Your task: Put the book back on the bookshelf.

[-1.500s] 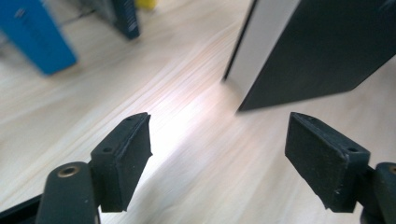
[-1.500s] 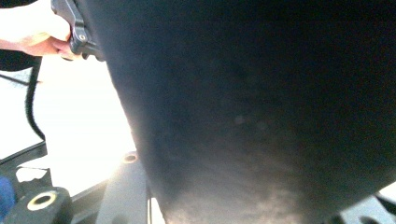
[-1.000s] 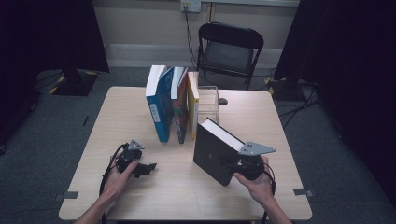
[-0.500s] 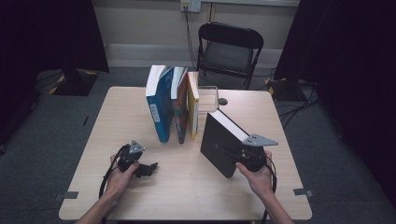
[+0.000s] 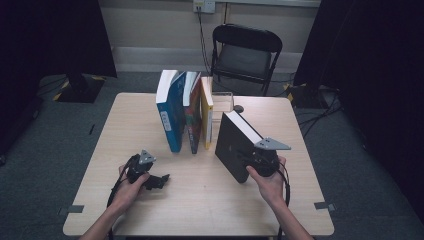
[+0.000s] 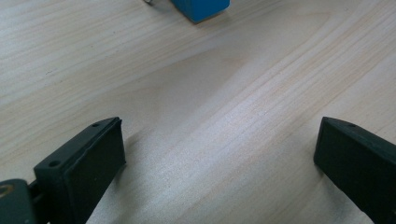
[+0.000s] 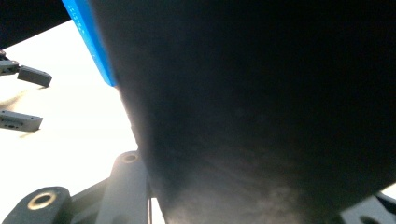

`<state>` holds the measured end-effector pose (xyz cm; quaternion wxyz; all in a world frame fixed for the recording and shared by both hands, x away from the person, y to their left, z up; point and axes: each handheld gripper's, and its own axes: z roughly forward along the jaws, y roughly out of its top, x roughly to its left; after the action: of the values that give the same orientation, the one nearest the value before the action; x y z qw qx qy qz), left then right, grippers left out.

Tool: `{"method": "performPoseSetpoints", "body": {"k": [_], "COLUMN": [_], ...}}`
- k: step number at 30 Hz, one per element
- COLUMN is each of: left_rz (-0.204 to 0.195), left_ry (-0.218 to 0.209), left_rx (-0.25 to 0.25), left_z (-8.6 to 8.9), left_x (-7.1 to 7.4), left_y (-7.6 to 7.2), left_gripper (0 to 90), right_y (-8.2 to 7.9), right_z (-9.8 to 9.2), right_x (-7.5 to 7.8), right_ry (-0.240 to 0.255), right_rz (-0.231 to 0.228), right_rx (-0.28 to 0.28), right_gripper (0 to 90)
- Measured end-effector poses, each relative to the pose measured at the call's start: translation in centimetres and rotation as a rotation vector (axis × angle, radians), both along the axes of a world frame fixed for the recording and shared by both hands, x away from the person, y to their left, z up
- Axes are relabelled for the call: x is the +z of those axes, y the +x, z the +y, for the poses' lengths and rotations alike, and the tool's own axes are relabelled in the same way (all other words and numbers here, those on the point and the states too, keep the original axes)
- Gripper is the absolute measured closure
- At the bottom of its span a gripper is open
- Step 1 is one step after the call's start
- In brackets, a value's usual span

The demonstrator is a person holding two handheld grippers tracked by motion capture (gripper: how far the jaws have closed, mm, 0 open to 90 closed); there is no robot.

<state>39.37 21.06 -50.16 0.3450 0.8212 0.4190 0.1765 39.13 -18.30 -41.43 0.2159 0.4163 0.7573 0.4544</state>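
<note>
- The right gripper (image 5: 252,162) grasps a black book (image 5: 235,145), its jaws clamped on the lower right part of the cover, with the person's right hand (image 5: 267,182) wrapped around the gripper body from below.
- The black book stands tilted on the wooden table (image 5: 210,200), its top edge leaning away from the person and its pale page block facing up and to the right; whether its bottom corner touches the tabletop is hard to tell from the high view.
- It sits just right of a row of upright books: a blue book (image 5: 170,112) at the left, a dark red-spined book (image 5: 191,117) in the middle and a yellow book (image 5: 206,112) at the right, apart from the yellow one by a narrow gap.
- In the right gripper view the black cover (image 7: 261,107) looms dark and close, with a strip of the blue book (image 7: 91,42) behind it.
- The left gripper (image 5: 159,181) lies low over the table near the front left, held in the left hand (image 5: 127,192); its jaws have just been opening and stand wide apart with nothing between them.
- The left gripper view looks along bare wood grain (image 6: 210,116), with a corner of the blue book (image 6: 201,9) at the top edge.
- A clear plastic box (image 5: 223,100) stands behind the row of books.
</note>
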Motion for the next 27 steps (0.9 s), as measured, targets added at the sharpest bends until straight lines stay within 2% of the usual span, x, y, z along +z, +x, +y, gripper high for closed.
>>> {"method": "performPoseSetpoints", "body": {"k": [9,12,14,17,19,21,27], "left_rz": [0.000,0.000,0.000,0.000,0.000,-0.001,0.001], "left_ry": [0.000,0.000,0.000,-0.001,-0.002,-0.001,0.001], "left_rx": [0.003,0.003,0.002,0.004,0.005,0.005,0.007], "left_z": [0.0,0.0,0.0,-0.1,-0.1,-0.1,-0.2], "left_x": [0.0,0.0,0.0,0.0,0.0,0.0,0.0], "left_y": [0.0,0.0,0.0,0.0,0.0,0.0,0.1], "left_gripper": [1.3,1.2,1.2,0.8,0.6,0.7,0.2], "right_y": [0.4,0.4,0.4,0.3,0.2,0.2,0.6], "right_z": [0.3,0.3,0.2,0.2,0.3,0.5,1.0], "right_x": [-0.1,-0.1,0.2,0.9,1.5,2.1,3.6], "right_ry": [-0.012,-0.009,0.008,0.018,0.016,0.016,-0.048], "right_rz": [-0.014,-0.010,0.008,0.020,0.015,0.016,0.029], "right_rx": [0.002,0.013,0.029,0.040,0.051,0.063,0.052], "right_gripper": [52.2,51.5,47.2,43.0,42.9,46.7,47.6]}}
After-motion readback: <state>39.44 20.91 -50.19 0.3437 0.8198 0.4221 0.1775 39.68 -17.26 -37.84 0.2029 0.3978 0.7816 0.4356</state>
